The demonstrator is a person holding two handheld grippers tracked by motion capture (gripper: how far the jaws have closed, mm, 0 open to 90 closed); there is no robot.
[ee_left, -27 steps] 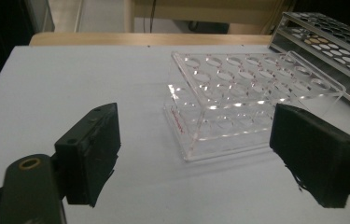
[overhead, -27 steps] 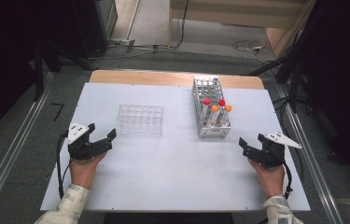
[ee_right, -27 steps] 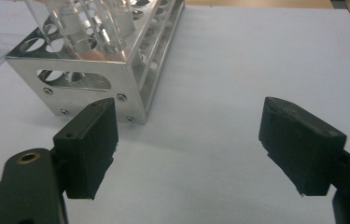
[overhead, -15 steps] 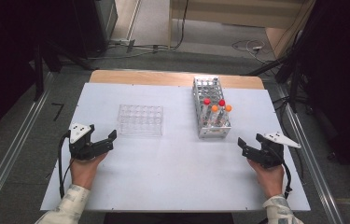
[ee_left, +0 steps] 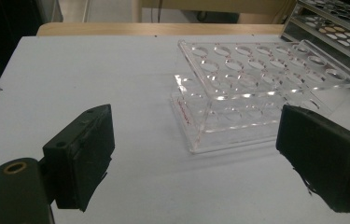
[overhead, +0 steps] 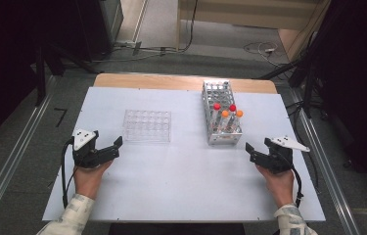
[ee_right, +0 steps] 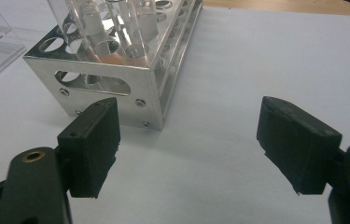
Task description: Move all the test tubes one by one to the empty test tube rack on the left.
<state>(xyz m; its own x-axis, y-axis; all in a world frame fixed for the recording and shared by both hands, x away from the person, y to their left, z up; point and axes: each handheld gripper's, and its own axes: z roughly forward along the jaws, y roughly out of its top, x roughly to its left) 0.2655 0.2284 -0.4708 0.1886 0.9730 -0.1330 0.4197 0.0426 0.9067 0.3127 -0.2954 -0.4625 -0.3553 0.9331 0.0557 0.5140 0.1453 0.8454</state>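
Both grippers spread wide, nothing pinched. Right gripper (overhead: 253,152) sits just short of metal rack (overhead: 221,117), tubes (overhead: 224,120) straight ahead of my jaws. Left gripper (overhead: 114,147) faces clear rack (overhead: 147,125), just ahead. Tubes look like glass: light, slick, fragile, so I'd grab below cap. High view gives cap colours; right gripper view shows tube walls up close.

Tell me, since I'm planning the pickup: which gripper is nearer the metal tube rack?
Right. The right gripper sits just beside the metal tube rack; the left gripper lies across the table.
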